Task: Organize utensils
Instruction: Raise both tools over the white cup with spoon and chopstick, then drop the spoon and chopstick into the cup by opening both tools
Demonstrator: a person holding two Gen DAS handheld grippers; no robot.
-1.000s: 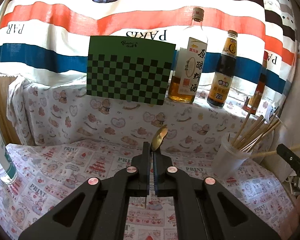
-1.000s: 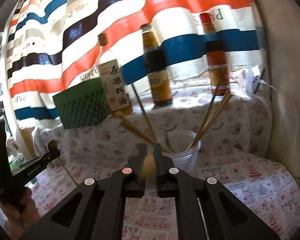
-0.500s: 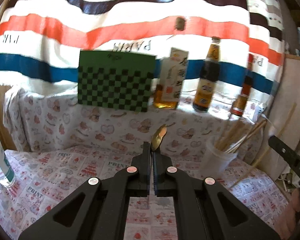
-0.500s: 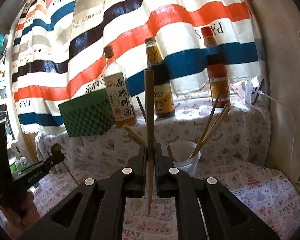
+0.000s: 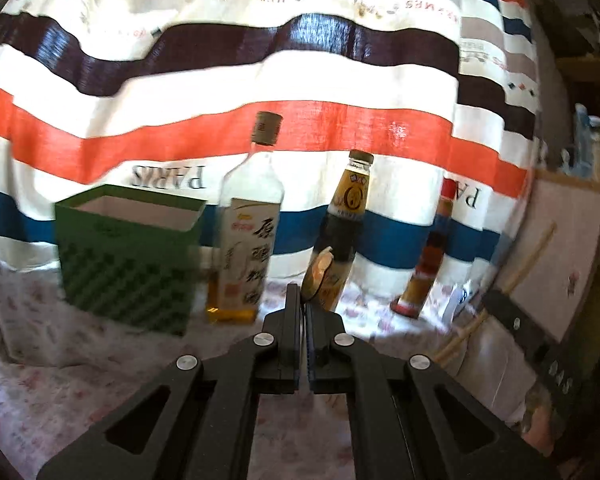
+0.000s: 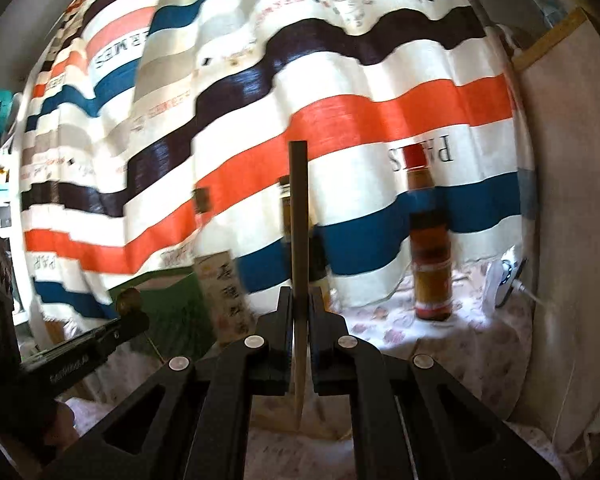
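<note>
My left gripper [image 5: 303, 300] is shut on a gold spoon [image 5: 317, 272], whose bowl sticks up past the fingertips. It also shows at the left of the right wrist view [image 6: 130, 312]. My right gripper [image 6: 299, 300] is shut on a wooden chopstick [image 6: 299, 216] that stands upright between the jaws. The right gripper and its chopstick [image 5: 528, 264] show at the right edge of the left wrist view. The green checkered box [image 5: 128, 256] stands open-topped at the back left. The cup of chopsticks is out of view.
Three bottles stand on the covered shelf: a clear one with a white label [image 5: 246, 232], a dark sauce bottle [image 5: 346, 216] and a red-capped one [image 5: 428, 256]. A striped cloth [image 5: 260, 80] hangs behind. A pale wall [image 6: 572, 240] is on the right.
Both grippers have risen and tilted upward. The plastic cup has dropped out of view, and the top opening of the green box now shows. Both still hold their utensils.
</note>
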